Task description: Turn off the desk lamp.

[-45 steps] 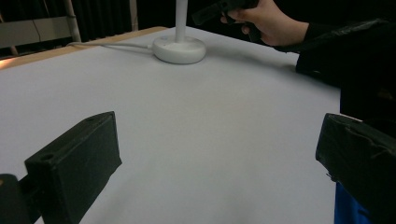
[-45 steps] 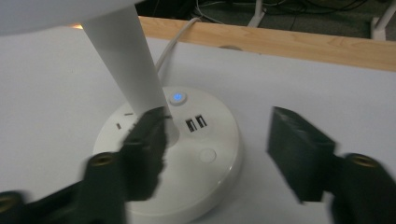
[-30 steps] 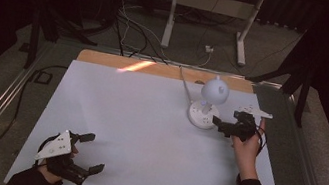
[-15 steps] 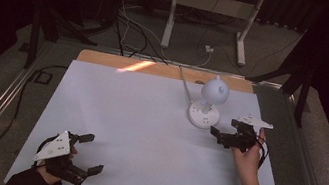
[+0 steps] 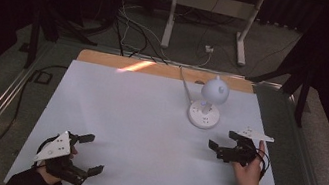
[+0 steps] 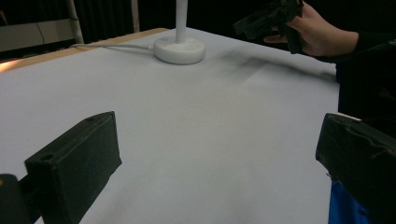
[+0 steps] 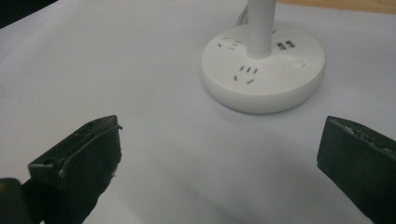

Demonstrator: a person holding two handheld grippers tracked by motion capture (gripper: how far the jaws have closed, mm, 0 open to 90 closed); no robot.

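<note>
Desk lamp (image 5: 206,104): white, upright on the far right part of the table, near the wooden strip at the far edge.
Lamp base (image 7: 264,67): round white disc with socket slots and 2 USB ports on top, plus 1 round button; flat on the white sheet.
Lamp stem (image 7: 259,25): rises straight from the middle of the base.
Lamp head (image 5: 215,90): rounded white globe above the base in the high view.
Lamp cord (image 6: 112,46): white, runs from the base toward the far edge of the table.
Right gripper (image 5: 229,146): held in the person's right hand (image 5: 251,170), just off the near right side of the base, apart from it; jaws spread wide, empty, pointing toward the lamp.
Right gripper view: base sits between and beyond the 2 black jaws, touching neither.
Left gripper (image 5: 89,153): near the front left corner of the table, well apart from the lamp; jaws spread wide, nothing between them.
Left gripper view: bare white sheet between the 2 jaws, lamp base far off, right hand and its gripper at upper right.
Table (image 5: 123,116): covered by a white sheet, with a wooden strip (image 5: 156,68) showing along the far edge.
Grey plates: 1 three-cornered plate on top of each gripper.
</note>
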